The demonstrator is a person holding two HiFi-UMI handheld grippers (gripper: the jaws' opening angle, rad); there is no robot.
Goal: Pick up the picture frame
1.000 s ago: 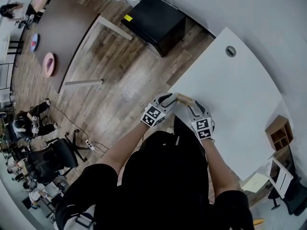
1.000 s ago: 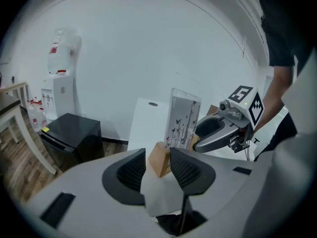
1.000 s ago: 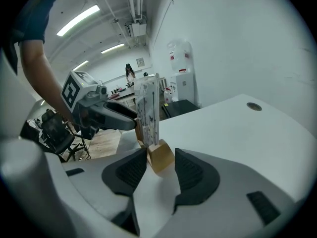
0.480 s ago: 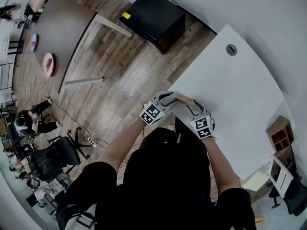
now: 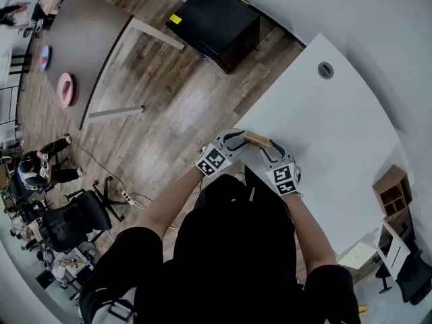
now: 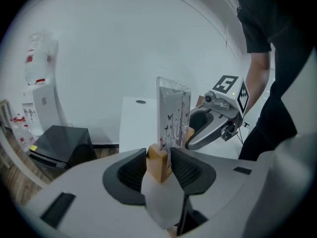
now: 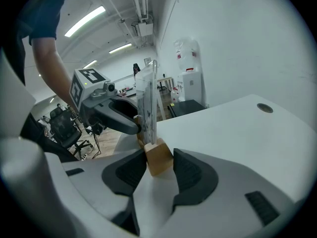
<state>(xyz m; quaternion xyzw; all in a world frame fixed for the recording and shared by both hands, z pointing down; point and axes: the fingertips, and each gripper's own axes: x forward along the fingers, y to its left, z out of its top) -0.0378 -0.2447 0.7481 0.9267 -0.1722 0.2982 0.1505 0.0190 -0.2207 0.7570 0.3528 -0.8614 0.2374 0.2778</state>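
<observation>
Right gripper view — pic frame (image 7: 148, 108) btwn tool (image 7: 159, 165) jaws.

The left gripper (image 6: 159, 166) has just been opening its jaws, and the frame (image 6: 173, 114) has its wooden foot between them, pads (image 6: 132, 170) barely clear. The clear pane stands upright, with the right gripper (image 6: 194, 129) at the far end.

Picture frame (image 5: 258, 139), clear panel with small dark prints, upright in light wooden block base, at white table (image 5: 324, 127) edge.
</observation>
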